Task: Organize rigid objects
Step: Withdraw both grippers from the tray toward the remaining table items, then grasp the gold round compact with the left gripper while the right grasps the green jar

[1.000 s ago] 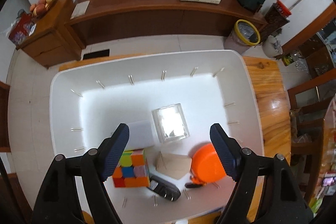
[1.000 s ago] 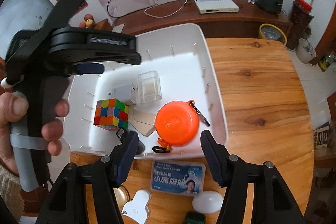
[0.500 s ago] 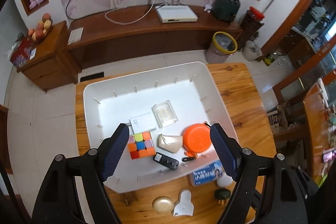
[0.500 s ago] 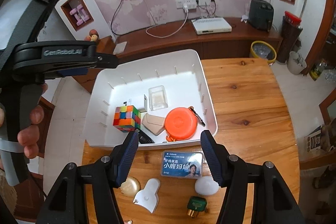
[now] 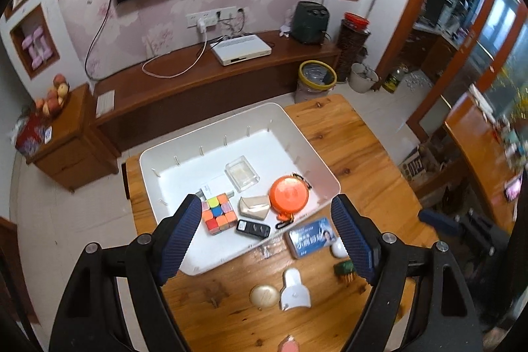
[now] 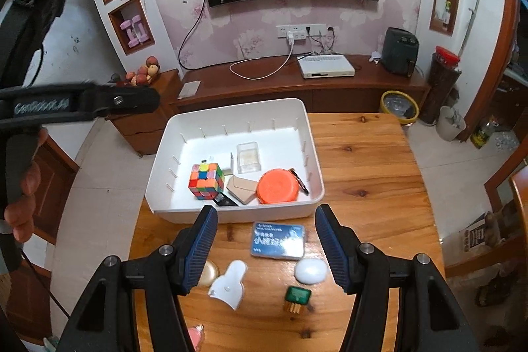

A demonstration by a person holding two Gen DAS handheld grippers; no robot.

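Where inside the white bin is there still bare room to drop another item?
The white bin is bare along its far wall, behind the clear box, and its far-left corner. It is crowded near the front wall, around the puzzle cube and orange disc.

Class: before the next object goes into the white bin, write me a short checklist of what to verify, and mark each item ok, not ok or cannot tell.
1. Left gripper empty, jaws apart: ok.
2. Right gripper empty, jaws apart: ok.
3. Free floor space in white bin, far half: ok.
4. Blue tin reachable, nothing stacked on it: ok.
5. All items already binned: not ok; white oval case and green item lie on the table.
6. Pink thing at the near edge identified: cannot tell.
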